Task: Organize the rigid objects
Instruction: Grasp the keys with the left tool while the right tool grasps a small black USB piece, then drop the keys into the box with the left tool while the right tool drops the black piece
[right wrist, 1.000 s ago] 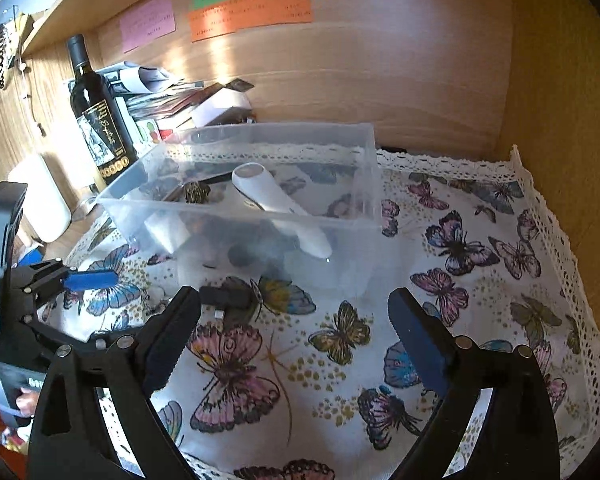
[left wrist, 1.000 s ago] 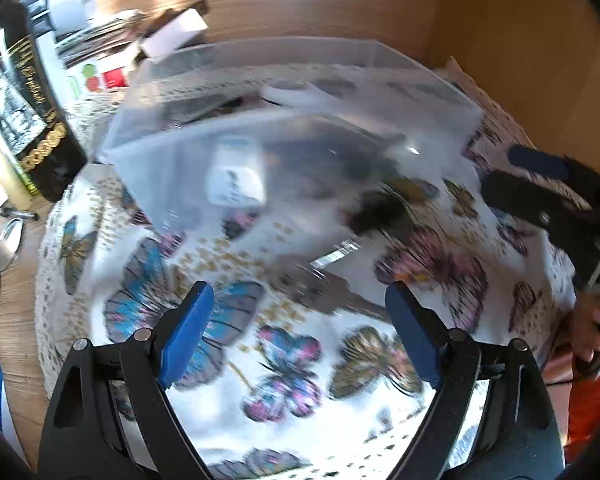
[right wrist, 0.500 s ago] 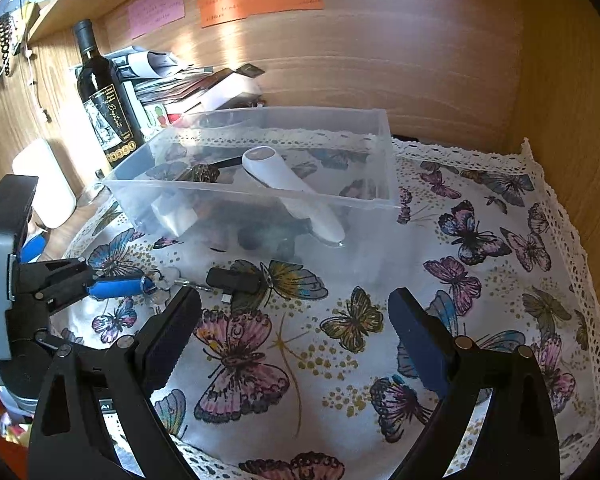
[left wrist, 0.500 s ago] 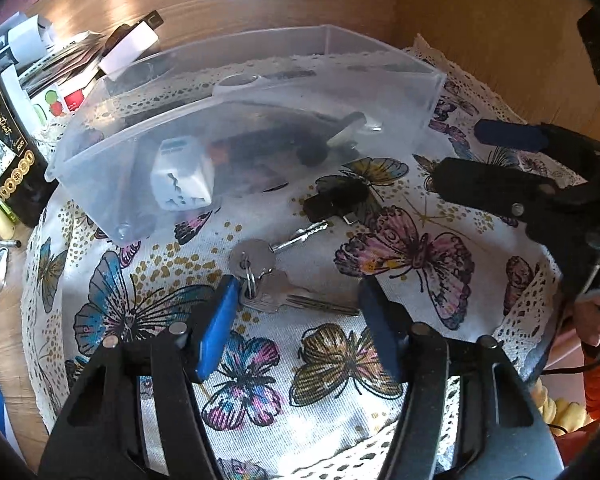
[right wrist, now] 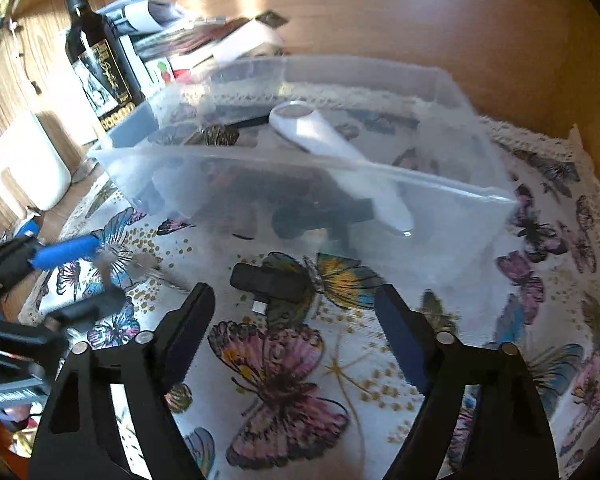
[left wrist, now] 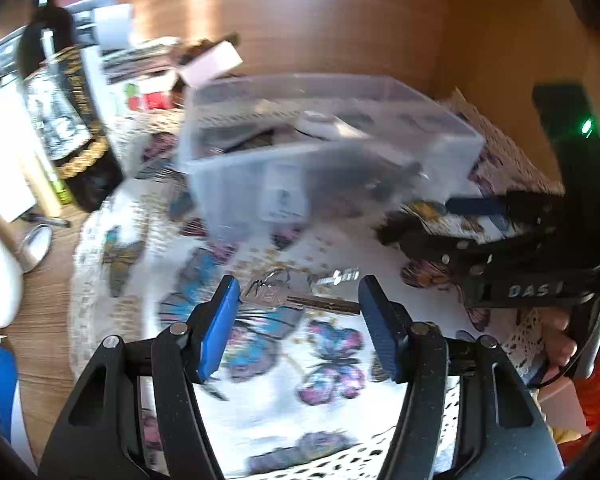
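A bunch of silver keys [left wrist: 296, 294] lies on the butterfly cloth [left wrist: 332, 364] between the tips of my open left gripper [left wrist: 296, 312]; it shows blurred in the right wrist view [right wrist: 140, 264]. A small black USB adapter [right wrist: 266, 280] lies on the cloth just ahead of my open, empty right gripper [right wrist: 296, 320]. A clear plastic bin [right wrist: 440, 84] stands behind it and holds a white handheld device [right wrist: 332, 140], a white cube [left wrist: 282, 196] and dark objects. The right gripper also shows at the right of the left wrist view [left wrist: 460, 220].
A dark wine bottle [right wrist: 100, 64], papers and boxes [right wrist: 204, 44] stand at the back left against the wooden wall. A white mug [right wrist: 28, 164] sits at the left. A wooden side wall [right wrist: 560, 40] closes the right. The cloth's lace edge [right wrist: 592, 184] runs along the right.
My left gripper has moved forward over the keys, which now lie between its tips. My right gripper has moved closer to the black adapter and the bin.
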